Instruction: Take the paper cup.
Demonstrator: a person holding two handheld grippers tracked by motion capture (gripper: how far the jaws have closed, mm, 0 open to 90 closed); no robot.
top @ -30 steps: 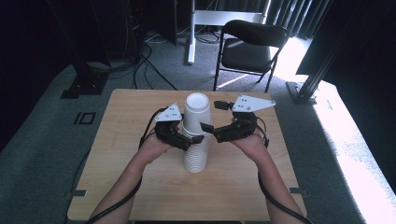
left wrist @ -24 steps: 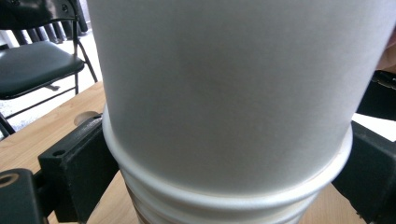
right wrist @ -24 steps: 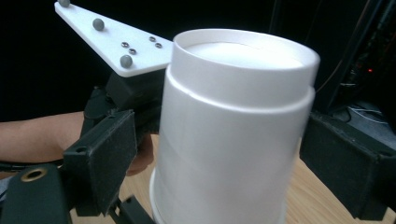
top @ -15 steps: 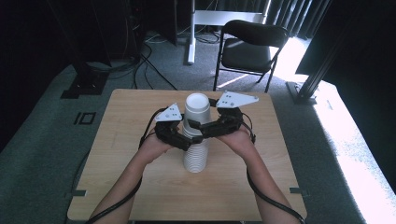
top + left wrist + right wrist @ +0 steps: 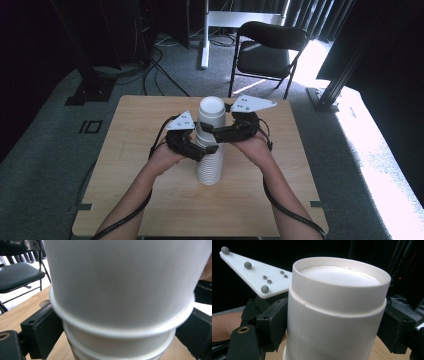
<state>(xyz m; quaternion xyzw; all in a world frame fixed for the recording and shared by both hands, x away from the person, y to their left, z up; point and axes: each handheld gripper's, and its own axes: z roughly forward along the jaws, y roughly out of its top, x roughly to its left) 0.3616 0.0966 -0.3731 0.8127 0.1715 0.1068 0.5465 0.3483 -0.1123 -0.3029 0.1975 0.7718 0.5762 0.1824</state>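
Note:
A stack of upside-down white paper cups stands in the middle of the wooden table. My left gripper is shut on the stack below the top cup; its black fingers press the lower cups. My right gripper is shut on the top cup, with a finger on each side of it. The top cup sits slightly tilted, its rim standing off the cups beneath. Its recessed base faces up.
A black folding chair stands on the carpet beyond the table's far edge, with cables and a dark stand at the far left. The left gripper's white plate shows behind the cup. Bare tabletop lies on both sides of the stack.
My right gripper moved in from the right and shut on the top cup. My left gripper kept its hold on the stack.

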